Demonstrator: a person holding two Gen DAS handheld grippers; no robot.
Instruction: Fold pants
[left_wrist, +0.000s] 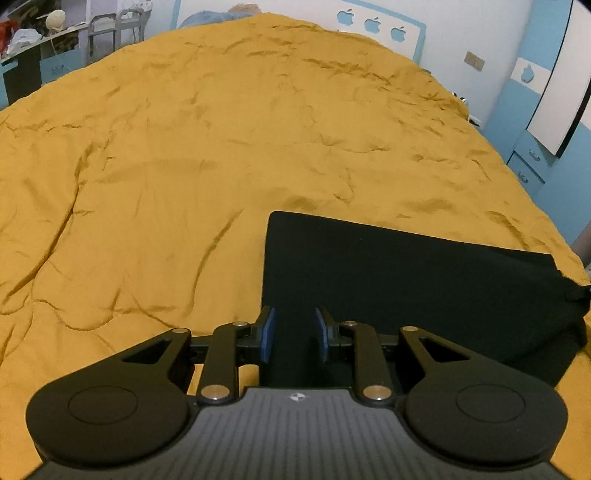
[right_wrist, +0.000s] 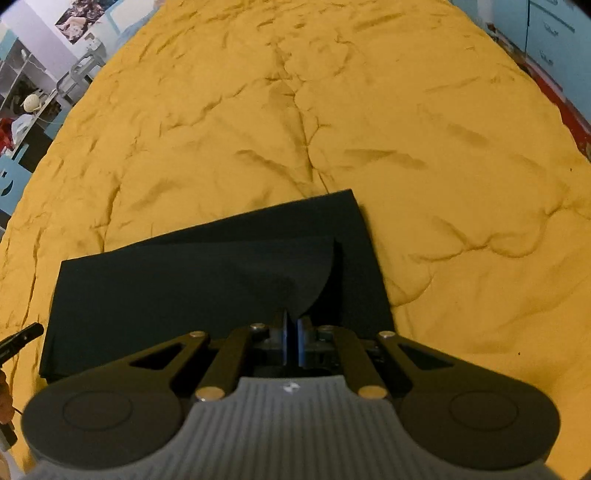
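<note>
The black pants (left_wrist: 406, 280) lie folded into a flat rectangle on the yellow bedspread (left_wrist: 221, 147). My left gripper (left_wrist: 294, 334) is open over the pants' near left edge, its blue pads apart with black cloth showing between them. In the right wrist view the pants (right_wrist: 192, 280) lie ahead and to the left. My right gripper (right_wrist: 291, 339) is shut on a raised fold of the top layer of the pants, which lifts in a curved flap right in front of the fingers.
The yellow bedspread (right_wrist: 369, 129) spreads wide all round the pants. Blue furniture with drawers (left_wrist: 528, 162) stands past the bed's right edge. Shelves and clutter (left_wrist: 33, 37) stand at the far left. The tip of the other gripper (right_wrist: 18, 341) shows at the left edge.
</note>
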